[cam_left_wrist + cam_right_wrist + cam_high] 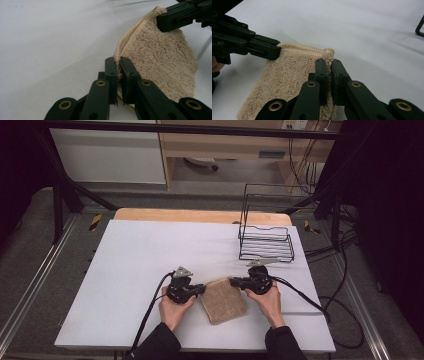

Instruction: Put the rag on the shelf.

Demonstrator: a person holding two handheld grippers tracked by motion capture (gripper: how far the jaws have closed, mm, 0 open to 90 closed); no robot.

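White tabletop (135, 265) under everything, pretty plain setup. From the high view my left claw (202, 288) is clamped tight on the far left corner of the beige towel (223, 300), and in the left claw's own view you can see the hemmed edge pinched right between its jaws. Right claw (232, 281) is the same deal, squeezed shut on the far right corner, with a little knob of hem poking up above the pads (336, 72). So both claws grip the same far edge, one corner each. That edge is lifted a bit while the rest of the towel lies on the tabletop near the front. Further back on the right there's a black wire rack (266, 240), well apart from the towel.
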